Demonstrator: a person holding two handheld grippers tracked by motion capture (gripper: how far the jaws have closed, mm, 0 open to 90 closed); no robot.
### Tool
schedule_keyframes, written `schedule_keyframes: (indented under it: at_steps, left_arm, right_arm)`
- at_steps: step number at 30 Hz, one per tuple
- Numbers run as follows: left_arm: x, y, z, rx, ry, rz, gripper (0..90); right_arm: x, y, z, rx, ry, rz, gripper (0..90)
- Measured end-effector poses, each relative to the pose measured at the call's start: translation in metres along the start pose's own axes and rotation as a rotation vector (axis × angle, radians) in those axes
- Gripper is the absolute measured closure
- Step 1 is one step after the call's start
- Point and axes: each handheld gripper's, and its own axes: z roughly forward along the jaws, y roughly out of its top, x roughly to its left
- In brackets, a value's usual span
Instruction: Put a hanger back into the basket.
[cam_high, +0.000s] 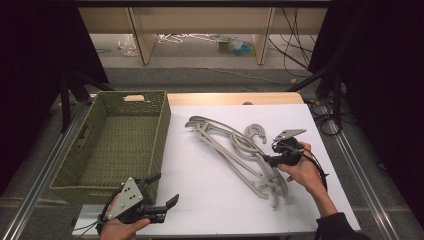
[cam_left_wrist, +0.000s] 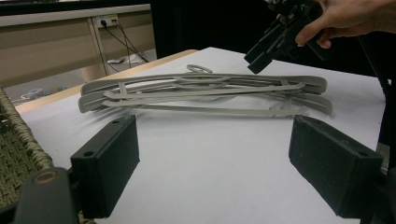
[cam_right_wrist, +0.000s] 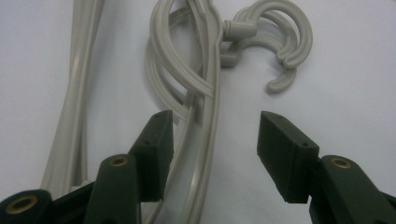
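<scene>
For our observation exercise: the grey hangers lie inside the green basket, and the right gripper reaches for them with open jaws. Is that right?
Not quite. The hangers lie on the white table, beside the basket, as the high view shows. The right gripper does reach for them with open jaws.

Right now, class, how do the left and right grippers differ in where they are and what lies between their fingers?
The left gripper sits at the near table edge beside the green woven basket; the right gripper is over the grey plastic hangers. The left's fingers frame only bare white tabletop; the right's straddle a hanger bar without pressing it. Both are hand-held, black and open.
</scene>
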Motion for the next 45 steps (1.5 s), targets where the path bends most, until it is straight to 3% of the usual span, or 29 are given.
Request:
schedule_keyframes:
  at_steps: [1,2,3,4,5,7,9,15,18,23,25,27,28,34,39,40,44,45]
  left_arm:
    - [0.000,0.000,0.000,0.001,0.000,0.010,15.9]
    - [0.000,0.000,0.000,0.001,0.000,0.011,15.9]
    - [0.000,0.000,0.000,0.004,-0.001,0.009,15.9]
    - [0.000,0.000,0.000,0.002,-0.002,0.008,15.9]
    - [0.000,0.000,0.001,0.001,-0.003,0.009,15.9]
    - [0.000,0.000,0.000,0.003,-0.005,0.014,15.8]
    - [-0.001,0.000,0.000,0.003,-0.003,0.006,15.9]
    - [0.000,0.000,0.000,0.002,-0.005,0.010,15.9]
    - [-0.001,0.000,0.001,0.009,-0.007,0.007,15.9]
    - [0.000,0.000,0.001,0.006,-0.010,0.012,15.9]
    - [0.000,0.000,0.001,0.007,-0.008,0.013,15.9]
    - [-0.001,0.000,0.001,0.008,-0.010,0.003,15.9]
    - [-0.001,0.000,0.001,0.006,-0.011,0.000,15.9]
    - [-0.001,0.000,0.001,0.004,-0.010,0.001,15.9]
    - [-0.001,0.000,0.002,-0.006,-0.016,-0.002,15.9]
    - [-0.001,0.000,0.001,0.001,-0.014,-0.001,15.9]
    - [-0.001,0.000,0.002,-0.006,-0.017,-0.003,15.9]
    - [-0.001,0.000,0.001,0.006,-0.010,0.001,15.9]
  right_arm:
    - [-0.001,0.000,0.002,0.008,0.003,-0.012,48.2]
    - [0.000,0.001,0.004,-0.003,-0.002,0.007,48.5]
    - [-0.002,0.001,0.006,-0.004,0.001,-0.026,48.9]
    - [-0.001,0.002,0.006,0.044,0.001,-0.004,50.2]
    - [0.000,0.003,0.008,0.054,0.008,0.003,51.2]
    - [0.000,0.003,0.012,0.035,0.002,-0.001,51.9]
    - [-0.003,0.004,0.019,0.064,0.020,-0.007,53.6]
    - [-0.004,0.004,0.030,0.064,0.026,0.015,57.8]
    - [-0.003,0.008,0.033,0.120,0.028,0.040,61.2]
    - [-0.006,0.010,0.037,0.102,0.032,0.015,66.9]
    - [-0.004,0.010,0.038,0.135,0.022,0.055,69.0]
    - [-0.004,0.010,0.039,0.135,0.027,0.057,70.9]
    - [-0.005,0.011,0.041,0.121,0.032,0.014,75.2]
    - [-0.003,0.015,0.035,0.112,0.011,-0.030,78.0]
    - [-0.005,0.017,0.029,0.098,0.006,-0.027,78.5]
    - [-0.004,0.018,0.029,0.075,-0.005,-0.025,78.6]
    - [-0.006,0.021,0.021,0.078,0.002,-0.041,78.6]
    - [-0.006,0.022,0.019,0.045,-0.004,-0.048,78.9]
